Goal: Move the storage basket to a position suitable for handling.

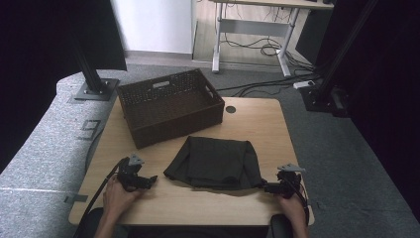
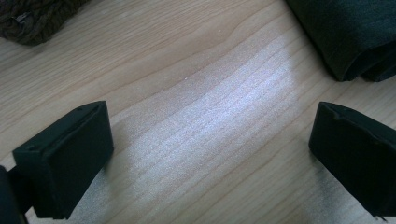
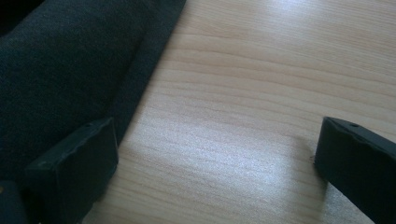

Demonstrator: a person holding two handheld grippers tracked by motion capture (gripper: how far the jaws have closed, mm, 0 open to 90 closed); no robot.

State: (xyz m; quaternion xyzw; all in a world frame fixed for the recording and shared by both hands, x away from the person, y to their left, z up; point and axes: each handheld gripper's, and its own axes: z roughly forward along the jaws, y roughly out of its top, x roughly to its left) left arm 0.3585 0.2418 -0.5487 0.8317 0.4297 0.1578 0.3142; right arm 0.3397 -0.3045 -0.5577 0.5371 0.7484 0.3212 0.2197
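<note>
Resting wide open (nothing held), left claw (image 1: 148, 179) and right claw (image 1: 266, 187) flank the folded dark cloth (image 1: 215, 162).

Lab or office recording space: grey carpet (image 1: 341, 148); black frame posts (image 1: 88, 64) on floor plates; a desk (image 1: 257, 25) with loose cables (image 1: 262, 47) behind; dark curtains (image 1: 29, 59).

A light wooden table (image 1: 257, 124) stands on grey carpet (image 1: 341, 148). A round cable hole (image 1: 231, 109) sits near its far edge. Beyond it stands a second desk (image 1: 247, 20) on white legs, with black cables (image 1: 267, 47) tangled beneath. A white block, perhaps a power strip (image 1: 303, 84), lies on the carpet.
</note>
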